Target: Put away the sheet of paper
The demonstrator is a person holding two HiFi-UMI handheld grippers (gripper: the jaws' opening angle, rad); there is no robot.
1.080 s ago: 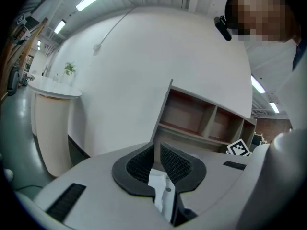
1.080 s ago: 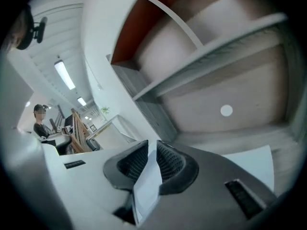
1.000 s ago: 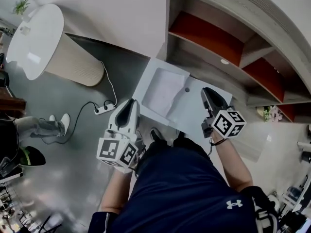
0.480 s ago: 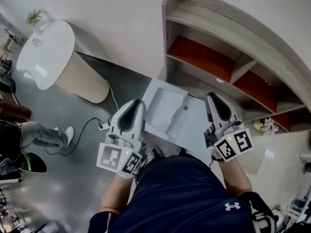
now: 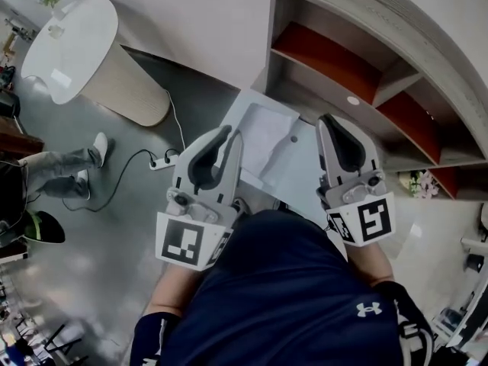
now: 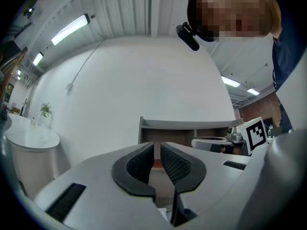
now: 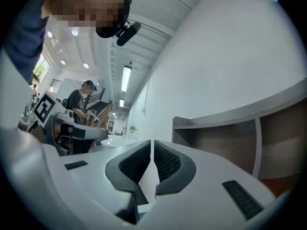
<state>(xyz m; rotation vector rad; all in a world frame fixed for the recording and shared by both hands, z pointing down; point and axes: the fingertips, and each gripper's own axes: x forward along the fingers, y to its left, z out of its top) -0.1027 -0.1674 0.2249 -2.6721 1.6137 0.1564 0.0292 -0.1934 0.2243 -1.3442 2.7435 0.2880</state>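
Polished grey flooring (image 5: 114,227) fills the left of the head view. On it stands a round white table (image 5: 72,48) on a ribbed beige drum base (image 5: 126,90). Near it a white power strip (image 5: 164,161) lies at the end of a thin black cable.

Right of the cable is the left gripper (image 5: 226,139), a smooth pale grey shell carrying a cube with square black-and-white markers (image 5: 187,242). Its own view shows dark, cross-hatched rubber pads (image 6: 175,164) standing a narrow slit apart with nothing between them.

Beside it, a low white table (image 5: 313,174) with a flat matte top stands against the shelving. The thin white rectangular sheet of paper (image 5: 263,132) lies flat on the table's left part, between the two grippers and held by neither. The left gripper's tip overlaps the sheet's left edge in the head view, and the person's dark navy shirt (image 5: 290,296) hides the table's near edge.

The right gripper (image 5: 334,122), of the same make, has just been closing its jaws. They are almost together, leaving a hairline gap, and they are empty.

Behind stands a grey wood-grain shelf unit (image 5: 396,29) with a curved top and orange-red back panels (image 5: 328,67).
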